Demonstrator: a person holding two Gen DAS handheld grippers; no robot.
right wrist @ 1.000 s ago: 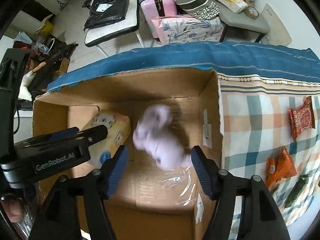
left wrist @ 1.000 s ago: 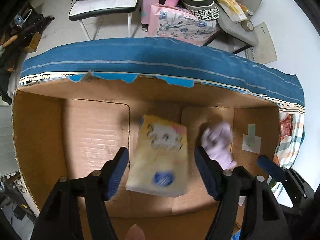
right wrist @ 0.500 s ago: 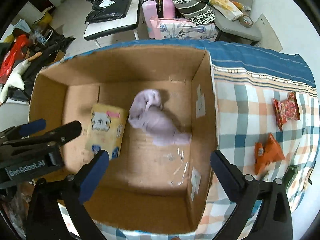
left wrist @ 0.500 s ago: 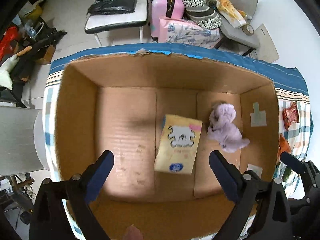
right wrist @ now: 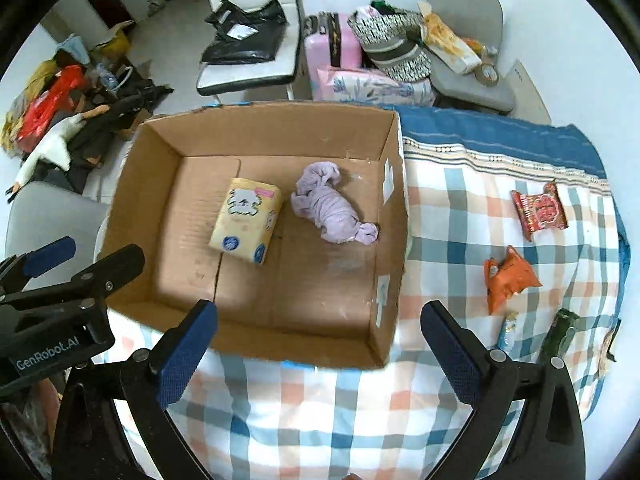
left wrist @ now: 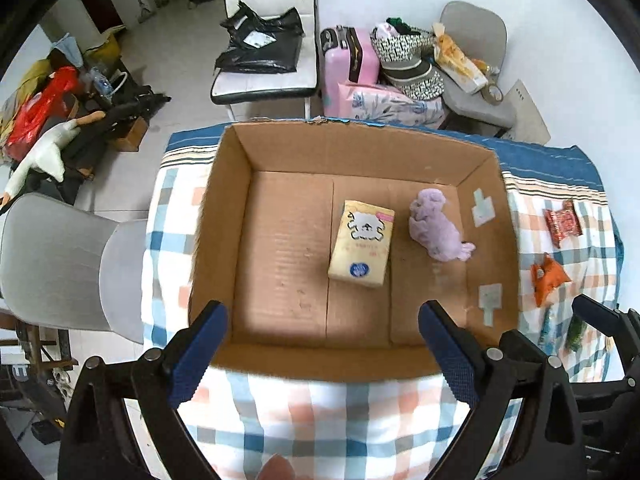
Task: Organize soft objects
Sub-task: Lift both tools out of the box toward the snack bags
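A yellow tissue pack (left wrist: 362, 249) with a white dog print lies on the floor of an open cardboard box (left wrist: 224, 216). A crumpled lilac cloth (left wrist: 437, 232) lies just right of it in the box. Both also show in the right wrist view, the pack (right wrist: 246, 220) and the cloth (right wrist: 334, 210). My left gripper (left wrist: 322, 354) is open and empty, held high above the box's near wall. My right gripper (right wrist: 318, 354) is open and empty, above the box's (right wrist: 384, 280) near right corner. The left gripper's fingers (right wrist: 52, 254) show at the left of the right wrist view.
The box stands on a checked tablecloth (right wrist: 452, 240). To its right lie a red snack packet (right wrist: 540, 210), an orange snack packet (right wrist: 510, 278) and a dark green packet (right wrist: 560, 332). Beyond the table are chairs (left wrist: 268, 32), a pink suitcase (left wrist: 350, 62) and bags.
Both grippers have opened wide and pulled up and back from inside the box. The tissue pack and lilac cloth were let go and now rest on the box floor.
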